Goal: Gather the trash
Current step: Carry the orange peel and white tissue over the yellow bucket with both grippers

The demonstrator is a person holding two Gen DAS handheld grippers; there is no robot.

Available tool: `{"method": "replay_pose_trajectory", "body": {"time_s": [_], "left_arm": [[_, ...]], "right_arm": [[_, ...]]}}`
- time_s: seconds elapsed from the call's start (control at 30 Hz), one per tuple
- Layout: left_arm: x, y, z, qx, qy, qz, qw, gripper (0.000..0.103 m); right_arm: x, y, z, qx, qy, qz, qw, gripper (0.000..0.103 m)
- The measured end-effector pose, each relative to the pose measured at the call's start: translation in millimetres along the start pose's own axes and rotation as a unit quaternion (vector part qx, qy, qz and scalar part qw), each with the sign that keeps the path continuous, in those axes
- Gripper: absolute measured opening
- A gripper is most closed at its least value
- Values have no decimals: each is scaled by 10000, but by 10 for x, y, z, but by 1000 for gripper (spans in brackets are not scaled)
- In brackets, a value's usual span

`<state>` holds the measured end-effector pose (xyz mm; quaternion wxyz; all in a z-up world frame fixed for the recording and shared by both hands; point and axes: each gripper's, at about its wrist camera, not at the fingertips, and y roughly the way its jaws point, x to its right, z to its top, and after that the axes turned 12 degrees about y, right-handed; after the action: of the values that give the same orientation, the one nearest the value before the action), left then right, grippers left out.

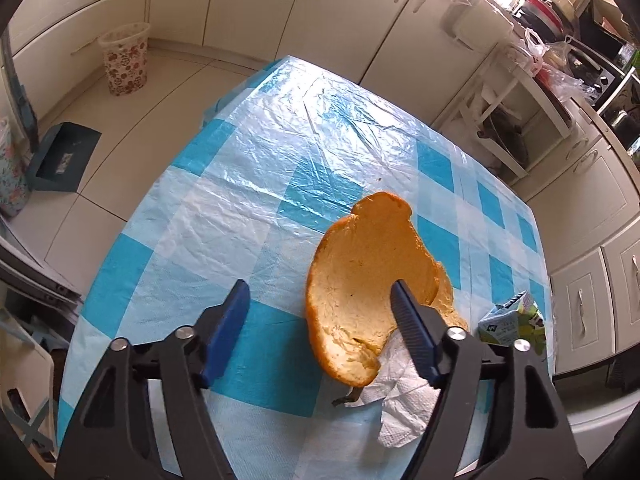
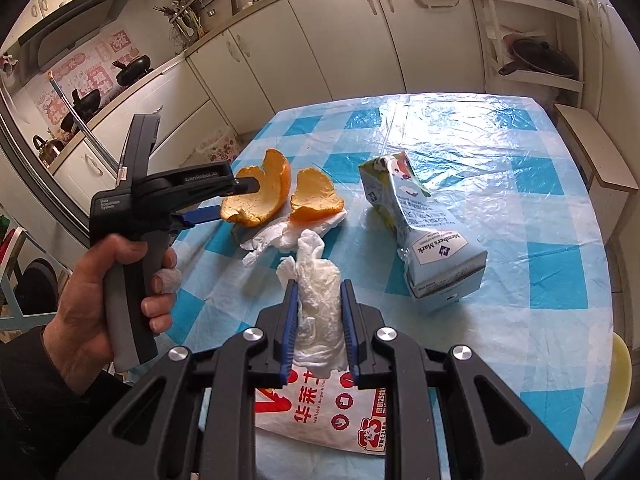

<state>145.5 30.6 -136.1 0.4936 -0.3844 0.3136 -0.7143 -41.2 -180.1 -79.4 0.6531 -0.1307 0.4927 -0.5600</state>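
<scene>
Jaws straddle orange peel (image 1: 360, 280) edge, unpinched.

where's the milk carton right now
In the right wrist view, the milk carton lies tipped over on the checked tablecloth, right of the orange peels.

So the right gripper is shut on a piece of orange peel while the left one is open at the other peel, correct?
Not quite: the right gripper is shut on a crumpled white tissue, as the right wrist view shows. The left gripper is indeed open at the orange peel.
</scene>
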Motion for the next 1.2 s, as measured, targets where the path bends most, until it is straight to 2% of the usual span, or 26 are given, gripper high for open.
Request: {"method": "replay_pose_trajectory", "body": {"time_s": [0.07, 0.1, 0.13, 0.17, 0.3, 0.53, 0.7, 0.83, 0.97, 1.07, 1.2], "left_arm": [[59, 66, 15, -68, 114, -51, 9999, 35], [91, 93, 19, -120, 190, -61, 9997, 27], [109, 121, 20, -167, 213, -181, 9995, 11], [123, 125, 18, -162, 197, -254, 9994, 10], [155, -40, 56, 133, 179, -317, 9992, 8], [211, -601, 121, 968, 137, -556, 9937, 8], [439, -885, 81, 1395, 583, -619, 9866, 8], [720, -1025, -30, 1507, 999, -829, 9800, 8], [1075, -1089, -163, 1437, 1305, -1181, 9738, 8], [1466, -1103, -264, 1359, 1560, -1488, 9670, 8], [2099, -1078, -462, 1206, 1997, -1912, 9534, 8]], "right_arm": [[15, -22, 12, 19, 6, 21, 10000, 22], [31, -32, 18, 32, 14, 28, 10000, 22], [45, -50, 27, 46, 30, 34, 10000, 22], [67, -70, 39, 61, 52, 40, 10000, 22], [197, -186, 72, 179, 220, 53, 9996, 22], [482, -451, 104, 442, 694, 120, 9965, 22], [583, -620, 85, 635, 829, 31, 9945, 22], [698, -769, 70, 828, 917, -105, 9923, 22], [954, -974, 44, 1034, 1119, -400, 9875, 22], [1227, -1167, -6, 1138, 1360, -708, 9816, 22], [1660, -1380, -122, 1135, 1817, -1048, 9712, 22]]}}
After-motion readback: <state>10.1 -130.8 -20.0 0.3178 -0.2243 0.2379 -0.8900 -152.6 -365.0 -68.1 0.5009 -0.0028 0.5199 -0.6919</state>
